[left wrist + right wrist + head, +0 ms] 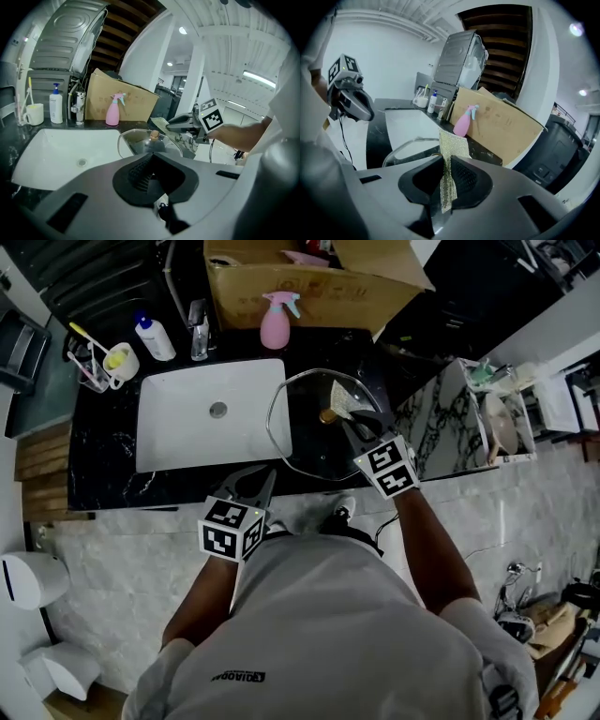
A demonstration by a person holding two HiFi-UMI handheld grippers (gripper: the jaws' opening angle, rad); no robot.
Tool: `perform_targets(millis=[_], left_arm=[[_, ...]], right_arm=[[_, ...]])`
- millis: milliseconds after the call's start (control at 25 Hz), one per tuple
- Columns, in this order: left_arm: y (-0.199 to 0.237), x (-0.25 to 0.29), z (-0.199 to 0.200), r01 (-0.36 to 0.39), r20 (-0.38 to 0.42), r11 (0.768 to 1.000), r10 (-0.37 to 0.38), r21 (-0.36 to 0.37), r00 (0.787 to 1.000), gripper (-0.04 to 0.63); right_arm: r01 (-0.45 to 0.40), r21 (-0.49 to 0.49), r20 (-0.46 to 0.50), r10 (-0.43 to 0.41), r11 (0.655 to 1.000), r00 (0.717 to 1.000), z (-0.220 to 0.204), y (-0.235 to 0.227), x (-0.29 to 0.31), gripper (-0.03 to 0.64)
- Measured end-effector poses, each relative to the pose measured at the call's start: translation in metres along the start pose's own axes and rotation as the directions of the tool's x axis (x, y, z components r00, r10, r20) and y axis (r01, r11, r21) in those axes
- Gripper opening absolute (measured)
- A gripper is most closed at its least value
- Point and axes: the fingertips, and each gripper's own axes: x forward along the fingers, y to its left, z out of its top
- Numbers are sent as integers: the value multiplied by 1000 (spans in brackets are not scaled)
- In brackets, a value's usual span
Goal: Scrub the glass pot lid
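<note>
Head view. The glass pot lid [309, 442] lies flat on the dark counter [103, 456], knob [328, 415] up, just right of the white sink [187, 442], its left rim reaching the basin's edge. That keeps it beside the basin for washing, in my judgement. The right gripper [354, 423] is over the lid near the knob, carrying a scouring cloth [349, 399] at its tip. The left gripper [262, 482] hangs at the counter's front edge, clear of the lid.

Left gripper view. The jaws are together with nothing between them. This gripper sits low and short of the lid [140, 140], so it is not steadying it. The lid looks free to slide once rubbed.

Right gripper view. The jaws are clamped on the cloth [452, 159], which stands edge-on between the pads with a broad flap projecting forward. The flap gives a working face beyond the jaw tips, presumably so cloth rather than jaw meets the glass. The lid's rim [401, 147] shows below. Whether the cloth is touching the glass cannot be told.
</note>
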Motion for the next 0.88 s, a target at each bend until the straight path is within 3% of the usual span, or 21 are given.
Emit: perform_targets(millis=[240,480,680,880], left_arm=[[6,-7,-3,-24,-1,1000,24,-1,1000,12],[14,-18,-7,-53,2,998,53,-16,999,12],[17,-25,-14,-60,0,998,60,-27,998,12],[16,-27,-16,-54,2,998,54,-24,999,12]], right_arm=[[17,-53,-86,-21,998,996,-10,-19,32,74],[3,-195,-171,-37,981,984,-12,-14,49,74],[-19,-273,-202,-38,962,979,-10,-3,55,74],[-43,-291,-211,-20,956,977,-8,7,56,74]])
